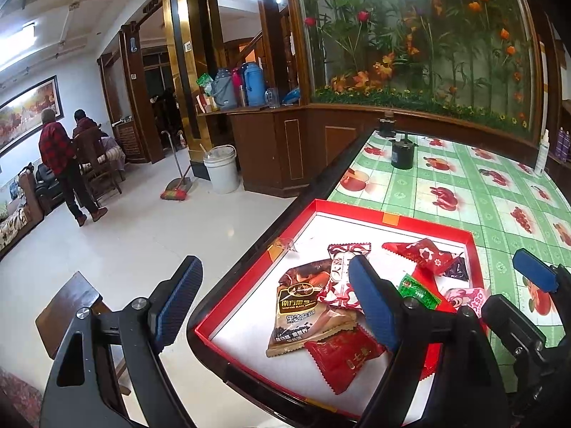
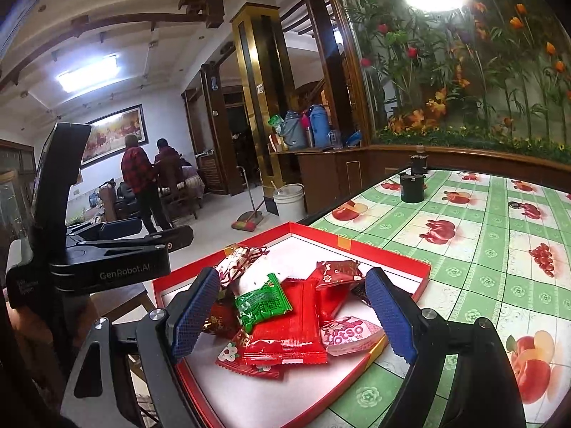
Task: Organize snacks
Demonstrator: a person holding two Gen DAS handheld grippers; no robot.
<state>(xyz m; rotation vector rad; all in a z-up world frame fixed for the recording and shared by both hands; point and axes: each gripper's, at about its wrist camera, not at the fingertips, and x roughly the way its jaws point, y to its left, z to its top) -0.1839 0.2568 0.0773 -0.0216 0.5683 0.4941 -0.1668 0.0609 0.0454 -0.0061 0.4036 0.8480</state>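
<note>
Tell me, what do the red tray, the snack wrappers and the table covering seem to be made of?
Red tray: probably cardboard, with thin folded walls and a matte white floor.
Snack wrappers, such as the green packet: glossy plastic film, judging by the crimped zigzag ends and highlights.
Table covering: likely printed vinyl or oilcloth, smooth and faintly shiny.

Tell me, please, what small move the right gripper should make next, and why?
Probably ease the right gripper forward and down onto the green packet, then close. Its jaws stand open with nothing gripped, and that packet lies on top of the pile in the red tray, between the blue pads, so it looks easiest to take. The left gripper is also open and empty.
</note>
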